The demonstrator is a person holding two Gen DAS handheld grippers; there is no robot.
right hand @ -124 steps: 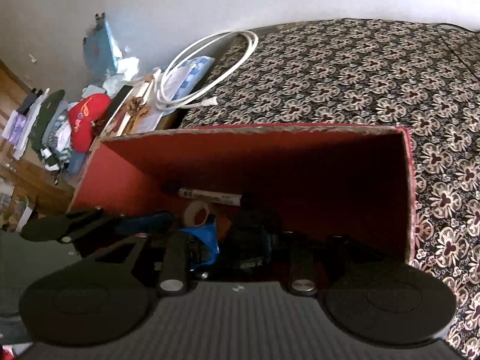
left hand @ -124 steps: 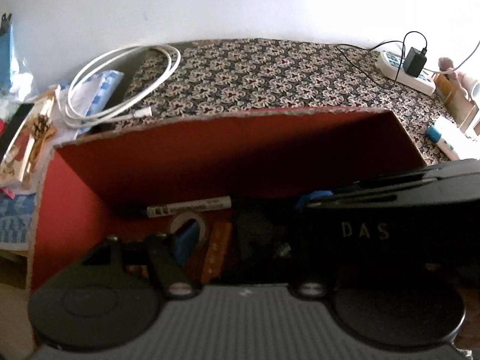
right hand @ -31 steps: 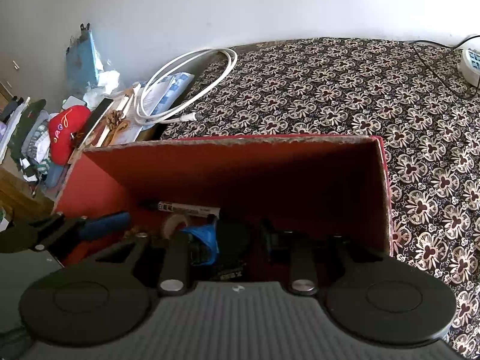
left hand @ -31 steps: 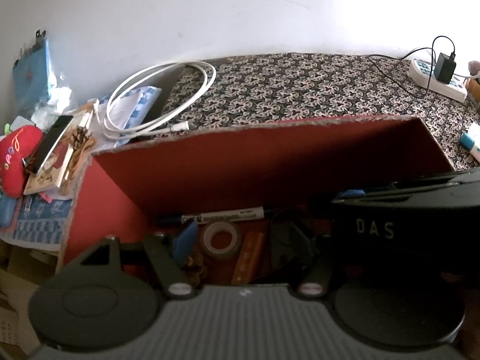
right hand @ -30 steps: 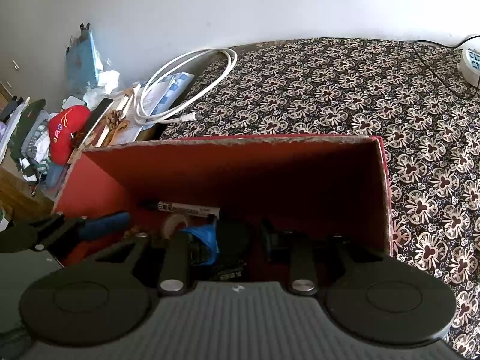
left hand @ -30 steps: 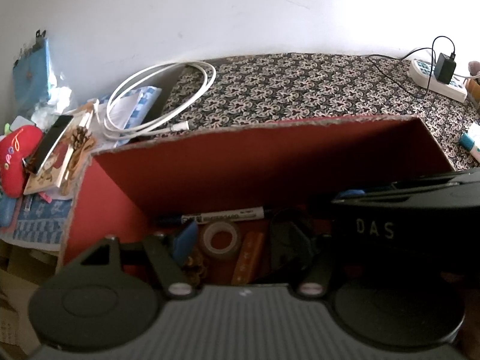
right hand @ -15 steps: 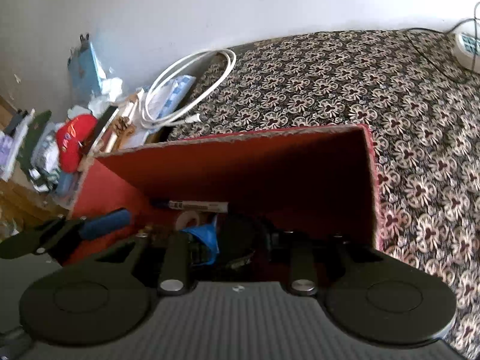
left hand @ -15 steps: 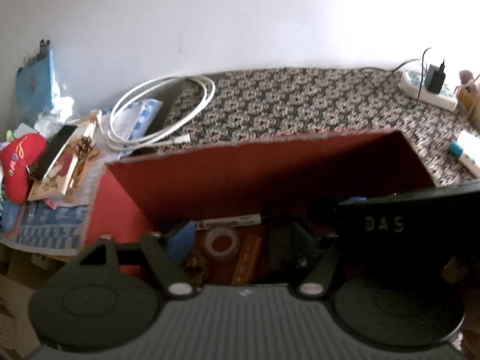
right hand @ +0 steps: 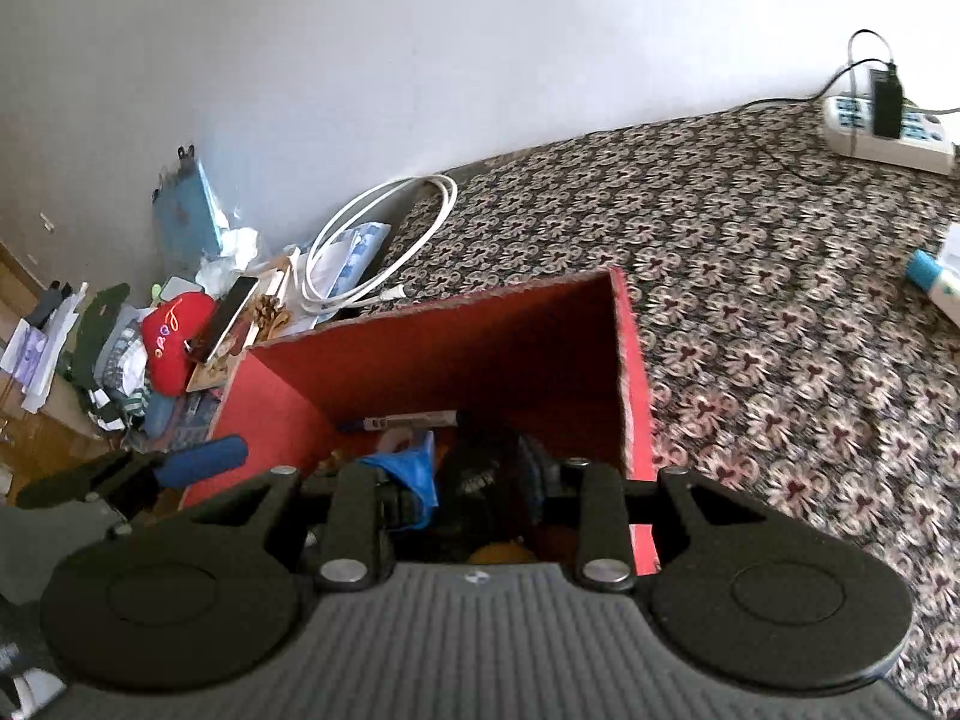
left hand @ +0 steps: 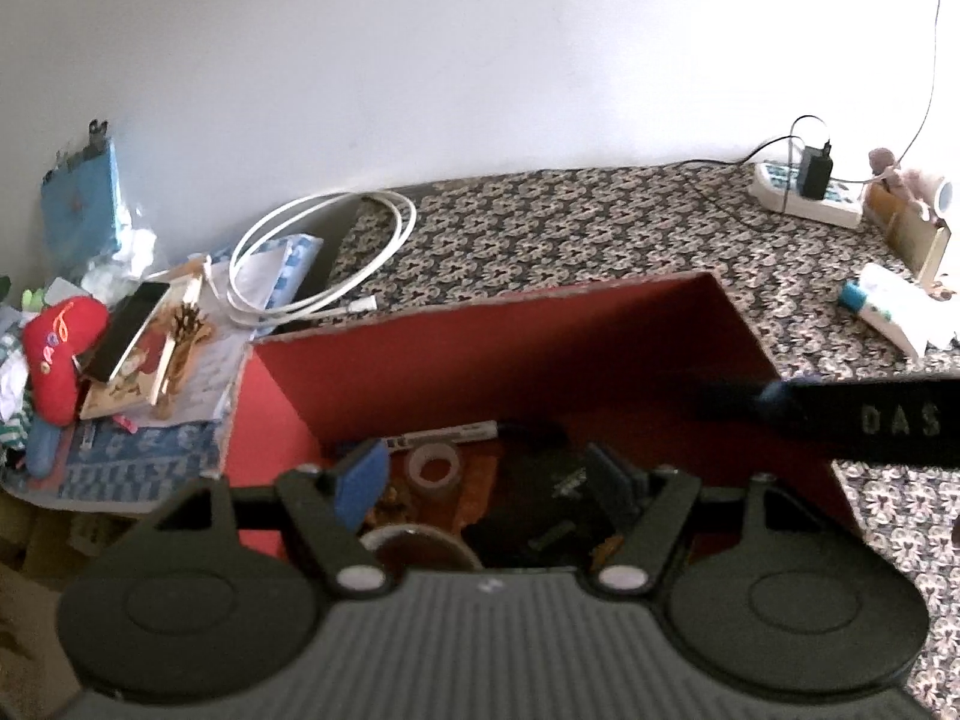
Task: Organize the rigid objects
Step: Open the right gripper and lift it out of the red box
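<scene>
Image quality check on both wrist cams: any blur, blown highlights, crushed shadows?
Left wrist: white wall blown out; the red cardboard box has a dark floor that hides detail around the clear tape roll.
Right wrist: patterned floral cloth smeared at the right edge; fisheye bends the white power strip.

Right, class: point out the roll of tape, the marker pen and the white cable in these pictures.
roll of tape [left hand: 433, 463], left wrist view, on its clear ring.
marker pen [left hand: 444, 434], left wrist view, on its white labelled barrel.
white cable [right hand: 384, 231], right wrist view, on the coiled loop.

White wall, seemingly floral-patterned bedcover
</scene>
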